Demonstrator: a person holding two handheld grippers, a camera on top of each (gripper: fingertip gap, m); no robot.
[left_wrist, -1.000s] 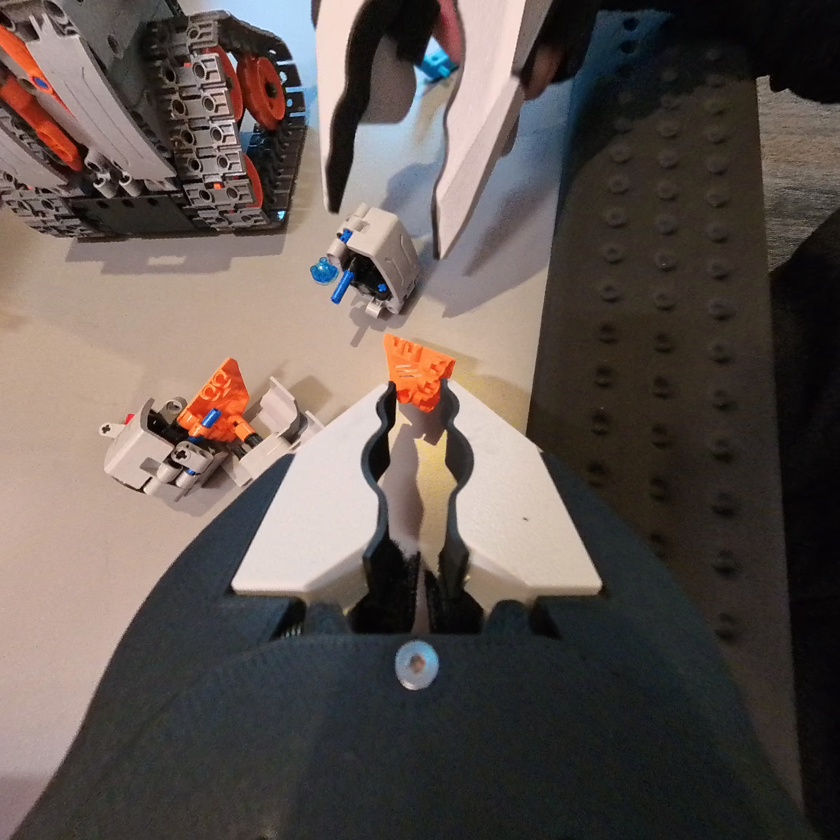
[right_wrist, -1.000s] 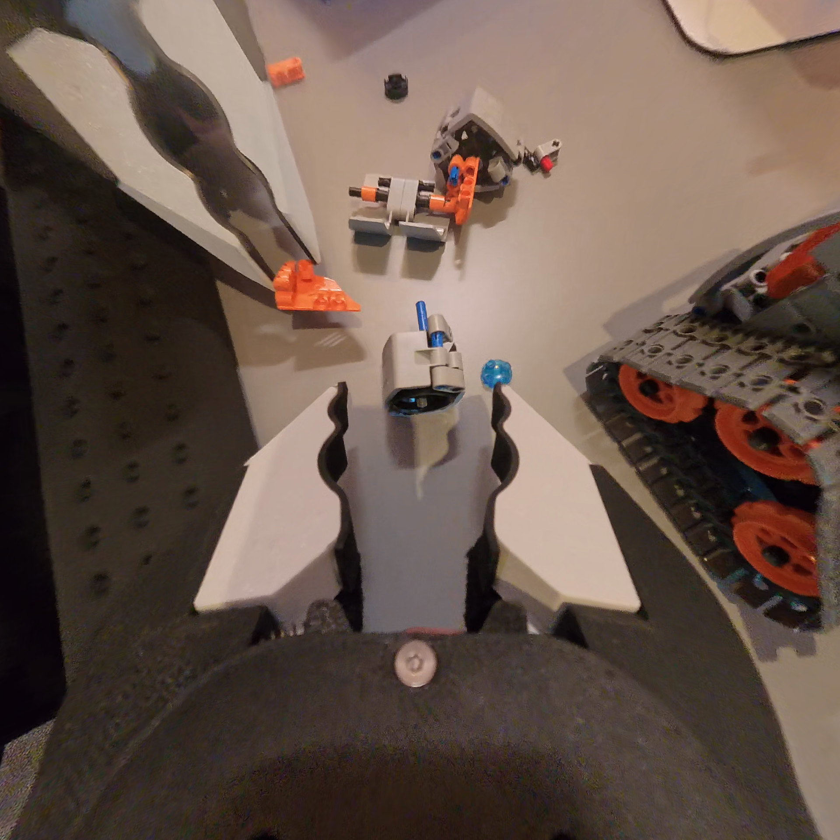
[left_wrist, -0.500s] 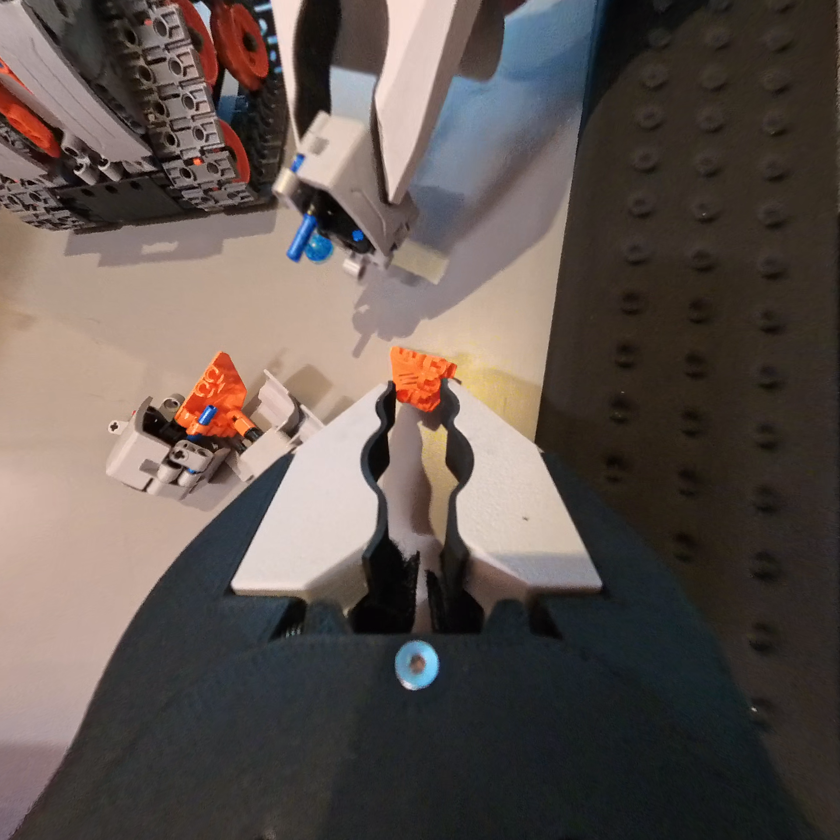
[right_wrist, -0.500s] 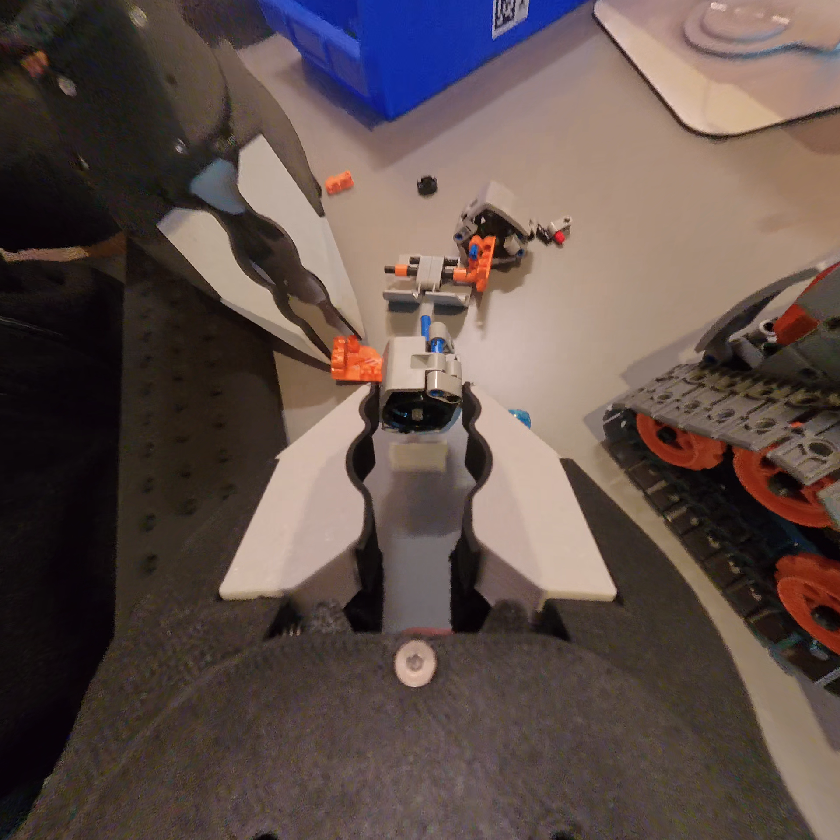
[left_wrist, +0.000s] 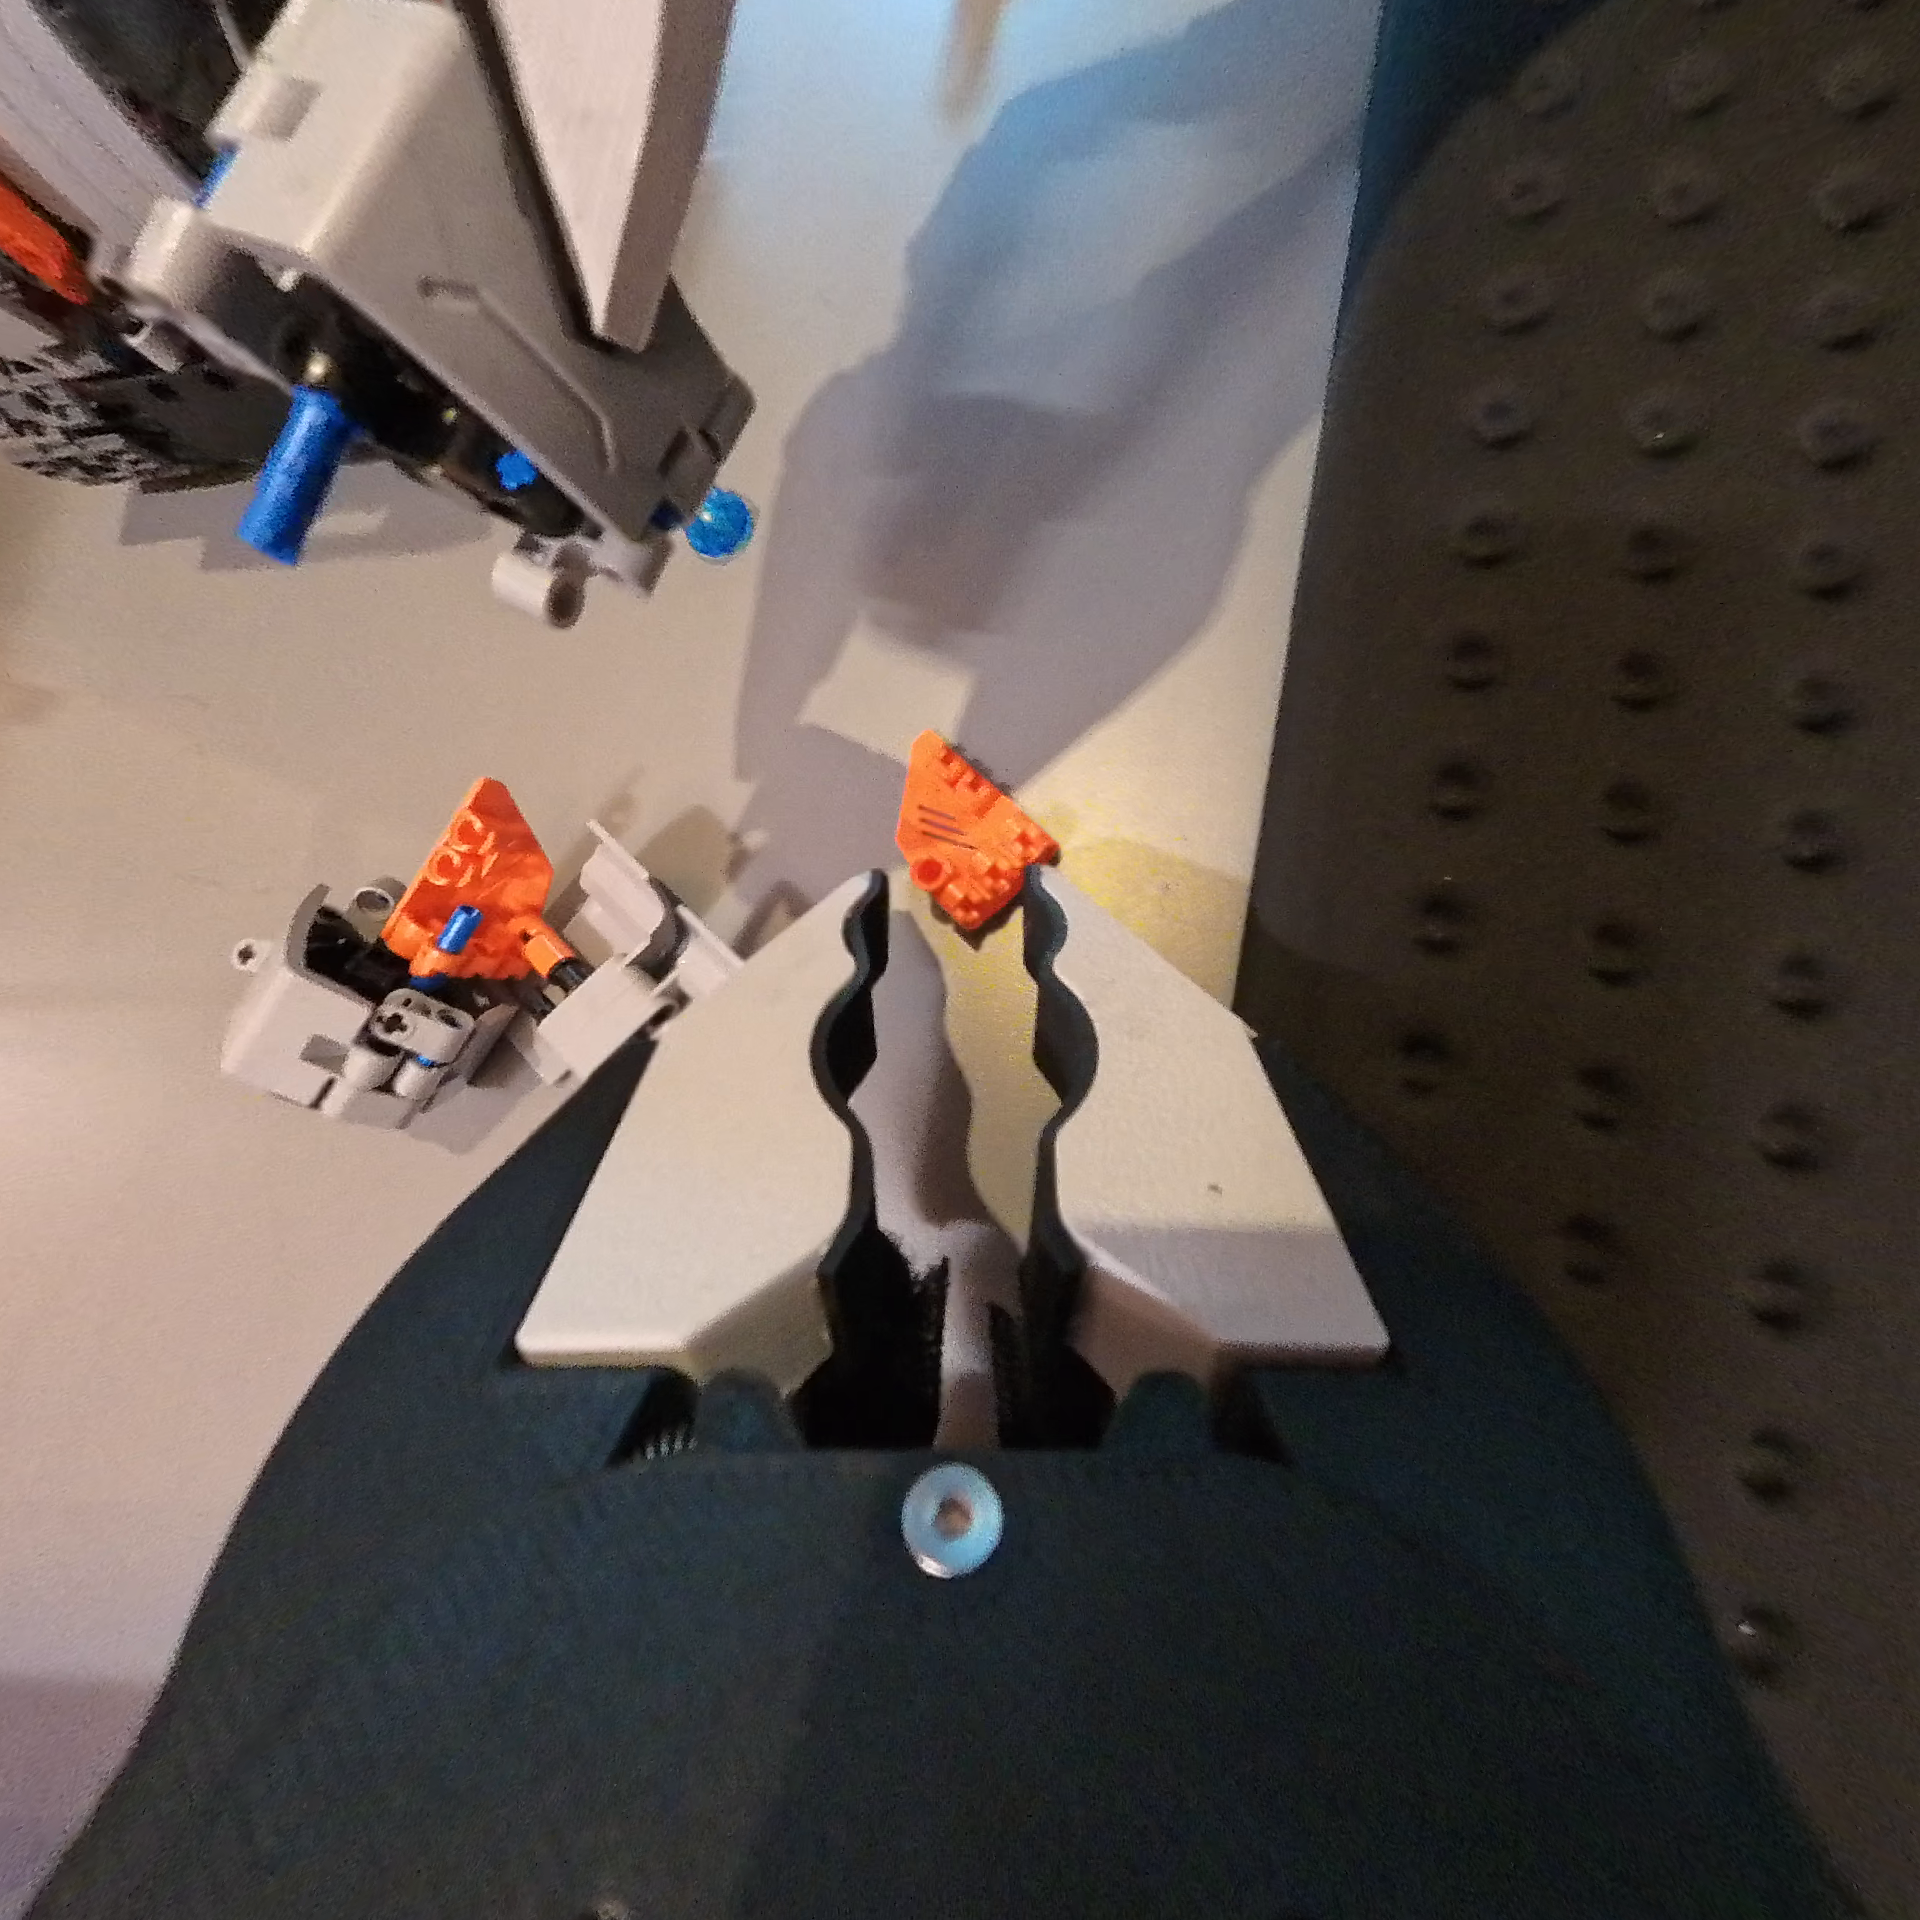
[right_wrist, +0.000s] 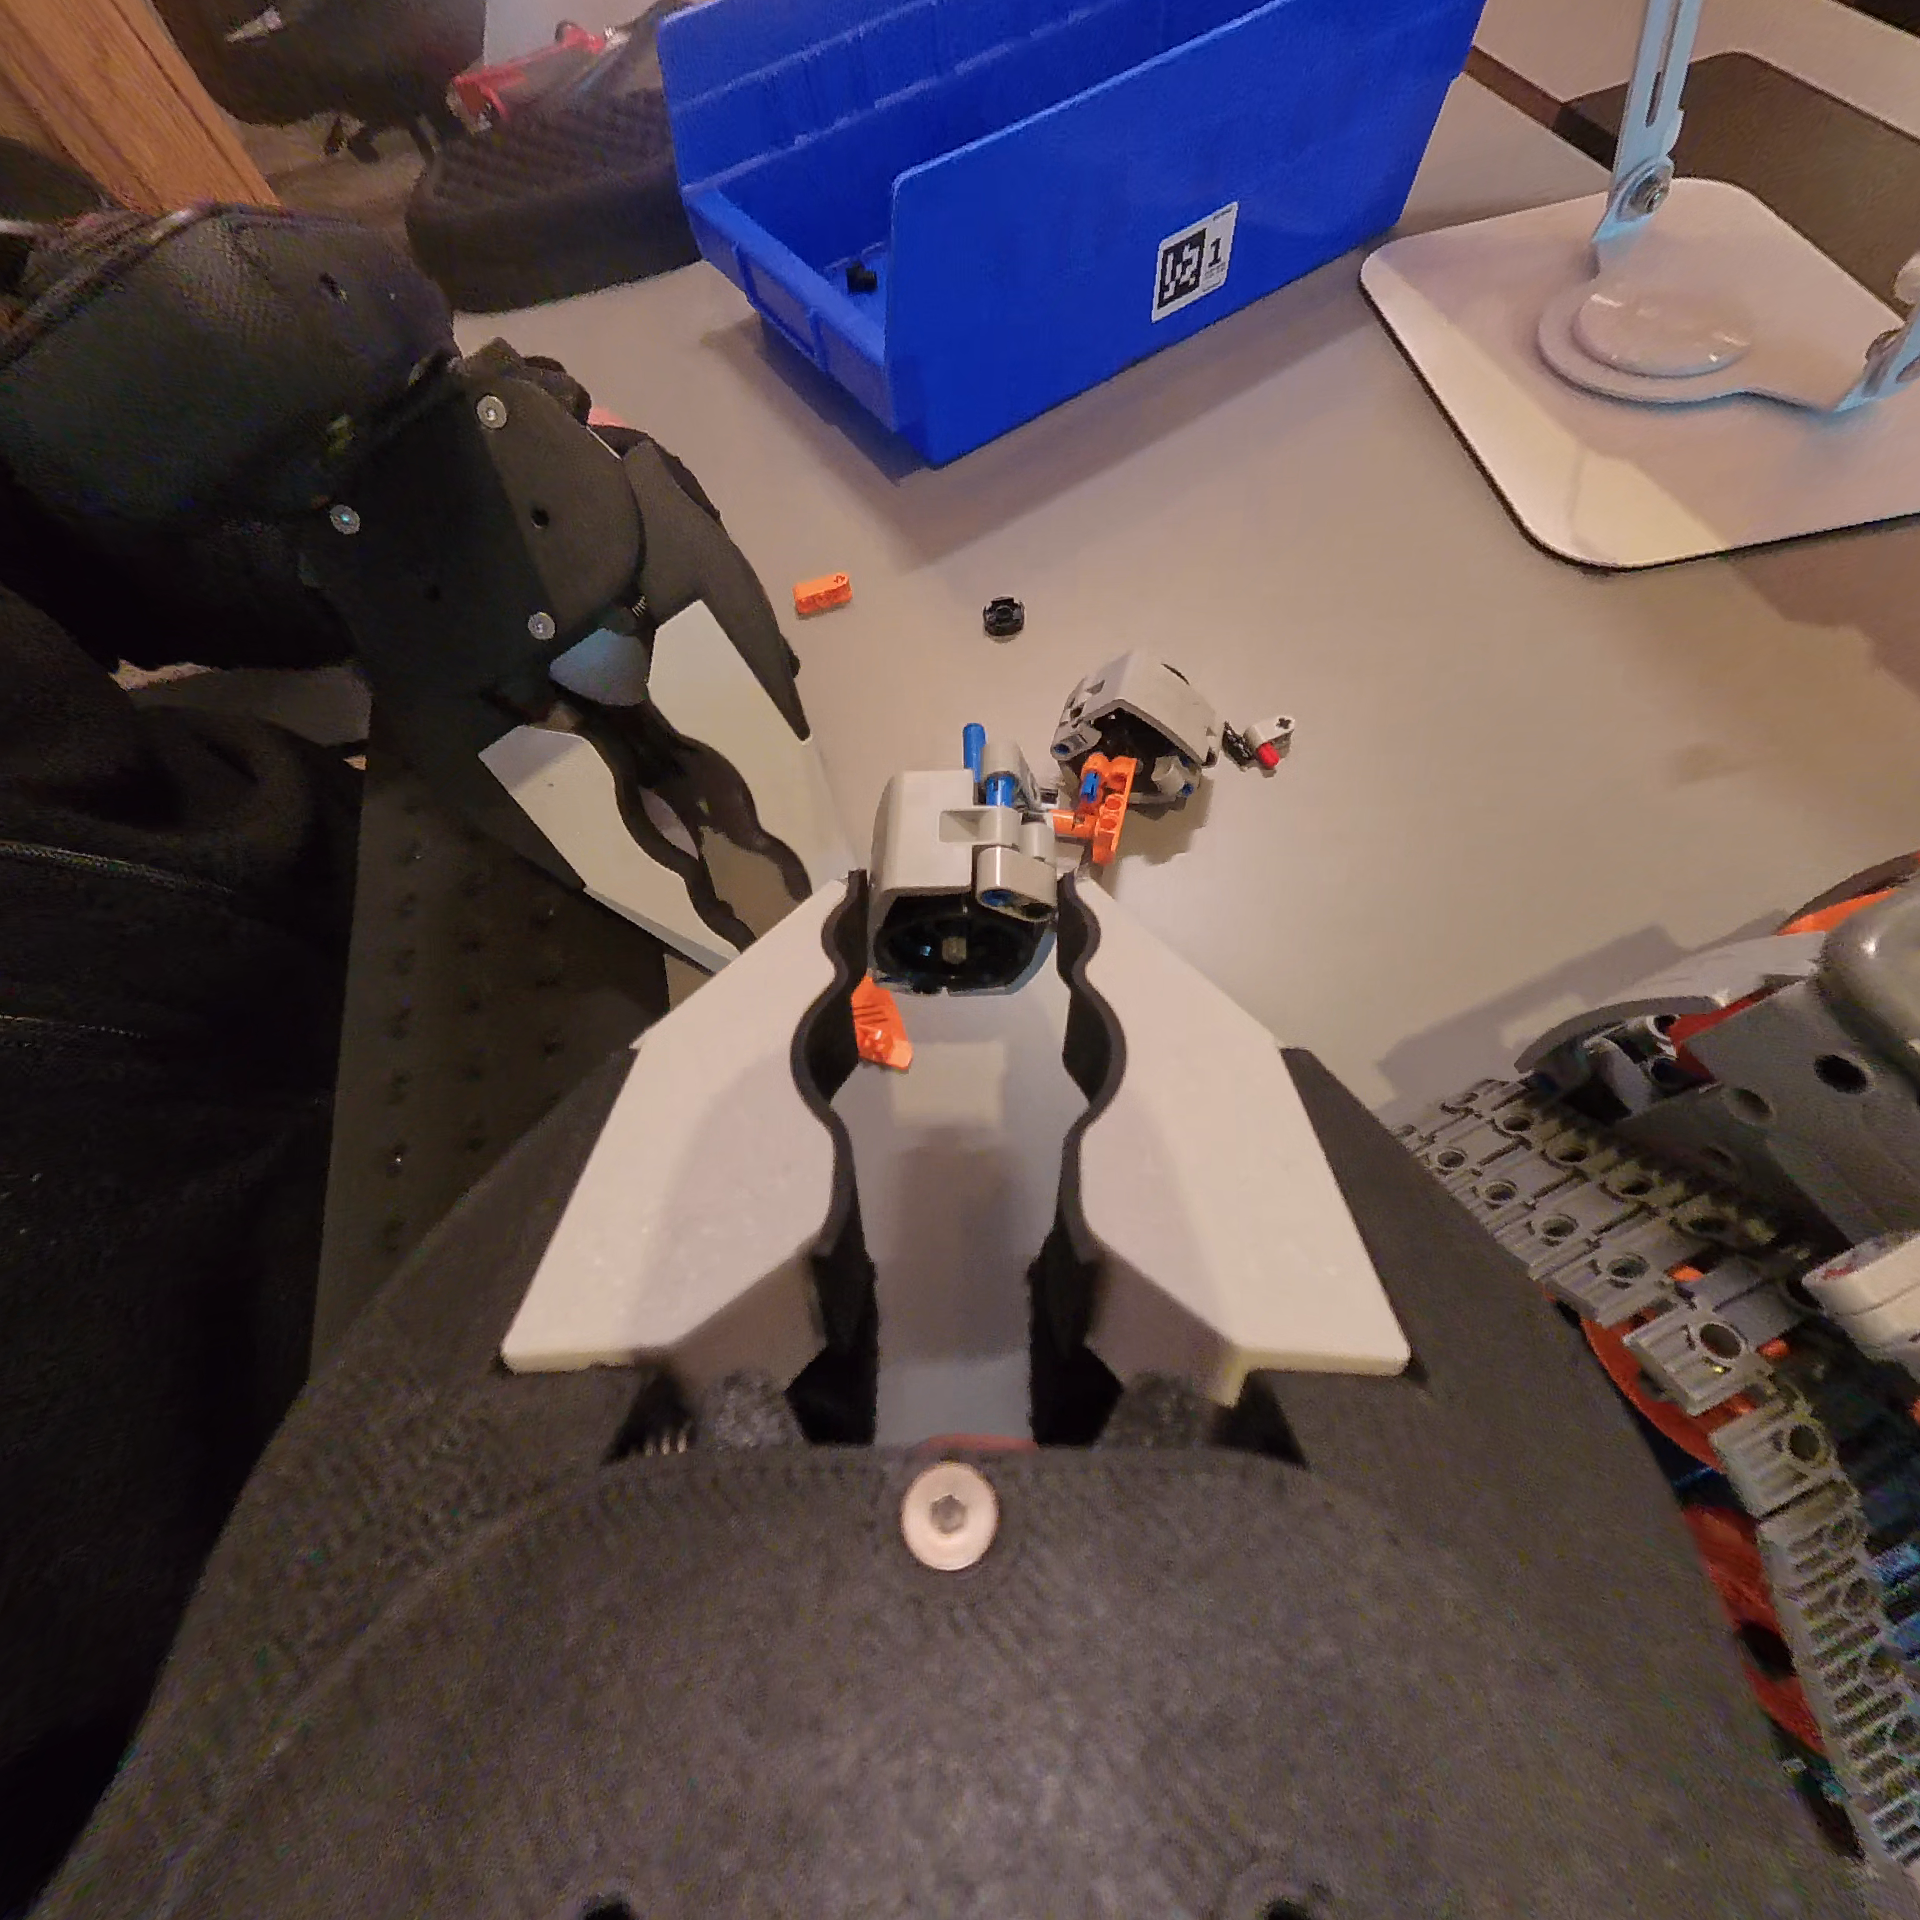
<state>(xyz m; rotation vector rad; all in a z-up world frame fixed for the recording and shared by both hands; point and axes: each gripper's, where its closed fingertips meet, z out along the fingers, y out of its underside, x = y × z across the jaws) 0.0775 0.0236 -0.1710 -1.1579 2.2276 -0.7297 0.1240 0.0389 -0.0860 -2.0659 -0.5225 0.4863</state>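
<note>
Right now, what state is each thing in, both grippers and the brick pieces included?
right gripper, shut on the grey block.
grey block, held clear of the table.
left gripper, fingers narrowly parted; grip unclear.
orange wedge, tilted at the left gripper's tips.
grey-and-orange assembly, lying loose on the table.
blue bin, upright, open-topped.
tracked vehicle, resting on the table.
</note>
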